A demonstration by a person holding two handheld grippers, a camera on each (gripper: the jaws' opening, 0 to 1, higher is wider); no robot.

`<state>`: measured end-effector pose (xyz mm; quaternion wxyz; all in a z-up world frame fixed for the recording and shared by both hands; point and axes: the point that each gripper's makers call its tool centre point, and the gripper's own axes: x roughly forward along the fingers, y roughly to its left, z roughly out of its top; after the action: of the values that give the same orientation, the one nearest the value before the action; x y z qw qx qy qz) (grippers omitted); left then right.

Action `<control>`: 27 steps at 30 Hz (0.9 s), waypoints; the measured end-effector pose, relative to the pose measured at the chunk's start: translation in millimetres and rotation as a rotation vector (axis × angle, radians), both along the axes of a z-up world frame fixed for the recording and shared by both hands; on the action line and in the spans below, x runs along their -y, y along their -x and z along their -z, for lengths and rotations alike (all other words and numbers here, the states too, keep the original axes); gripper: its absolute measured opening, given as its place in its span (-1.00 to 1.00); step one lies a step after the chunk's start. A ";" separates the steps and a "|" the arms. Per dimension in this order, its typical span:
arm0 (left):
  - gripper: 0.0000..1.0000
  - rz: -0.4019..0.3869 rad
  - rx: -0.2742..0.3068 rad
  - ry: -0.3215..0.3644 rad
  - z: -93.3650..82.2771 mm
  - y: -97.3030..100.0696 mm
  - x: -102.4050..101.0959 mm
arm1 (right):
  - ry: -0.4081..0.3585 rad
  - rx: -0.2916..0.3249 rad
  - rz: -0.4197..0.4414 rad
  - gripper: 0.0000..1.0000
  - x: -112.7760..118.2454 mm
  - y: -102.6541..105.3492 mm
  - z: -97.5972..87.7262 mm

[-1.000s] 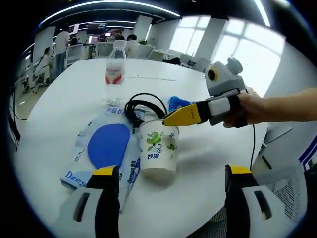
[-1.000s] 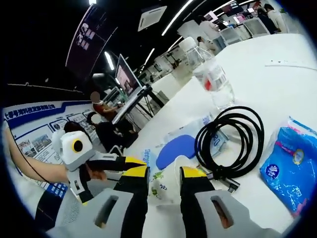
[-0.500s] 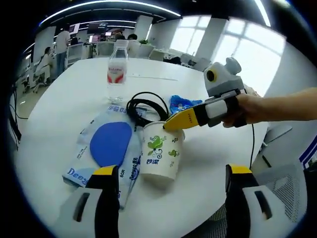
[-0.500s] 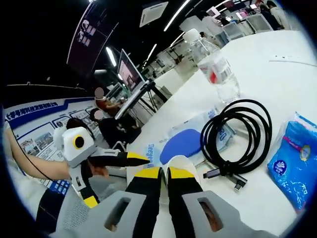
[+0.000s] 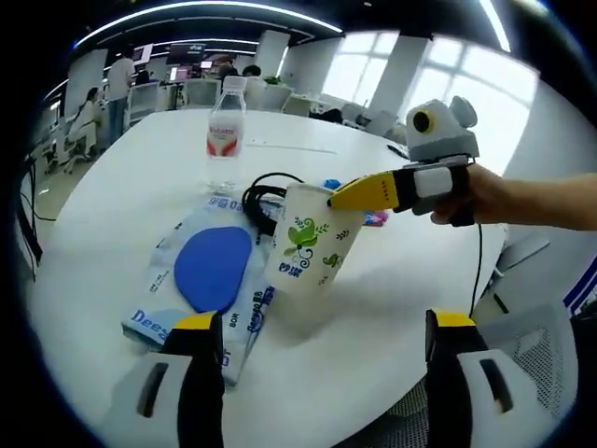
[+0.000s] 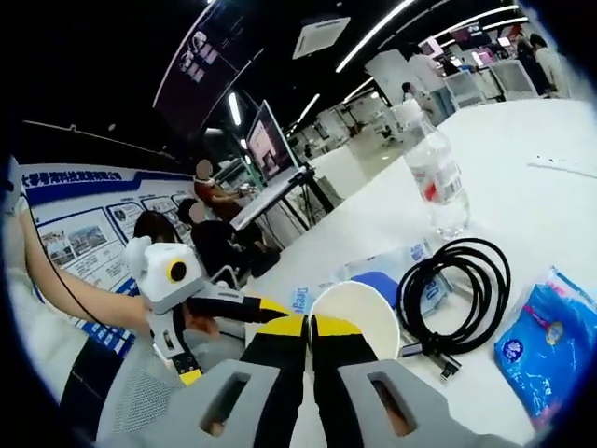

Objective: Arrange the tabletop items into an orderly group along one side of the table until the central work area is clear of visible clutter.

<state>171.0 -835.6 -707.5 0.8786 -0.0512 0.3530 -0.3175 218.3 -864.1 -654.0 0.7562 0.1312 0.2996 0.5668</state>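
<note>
While the right tool (image 6: 308, 329) pinches the tilted paper cup's (image 5: 306, 242) rim, the left tool (image 5: 317, 327) gapes.

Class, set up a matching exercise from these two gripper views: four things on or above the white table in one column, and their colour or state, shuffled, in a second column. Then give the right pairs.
Things
1. paper cup
2. water bottle
3. cable
4. right gripper

States
A. coiled, black, lying on the table
B. standing upright, clear with a red label
C. shut on a rim
D. tilted, lifted at one side

Pairs: 1-D, 2-B, 3-A, 4-C
</note>
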 end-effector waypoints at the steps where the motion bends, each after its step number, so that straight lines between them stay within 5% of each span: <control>1: 0.72 0.001 0.002 0.000 -0.2 0.1 0.1 | 0.006 0.017 -0.004 -1.00 0.1 0.7 -1.9; 11: 0.72 -0.004 -0.003 0.012 0.0 2.6 -1.9 | 0.056 0.132 -0.056 -1.00 3.0 6.1 -21.1; 27: 0.72 -0.005 -0.009 0.028 1.0 6.5 0.1 | 0.287 0.402 -0.188 -1.00 10.4 -1.8 -18.9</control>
<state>164.5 -835.8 -708.5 0.8770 -0.0661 0.3524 -0.3198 220.1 -874.5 -635.2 0.7554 -0.1211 0.2314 0.6010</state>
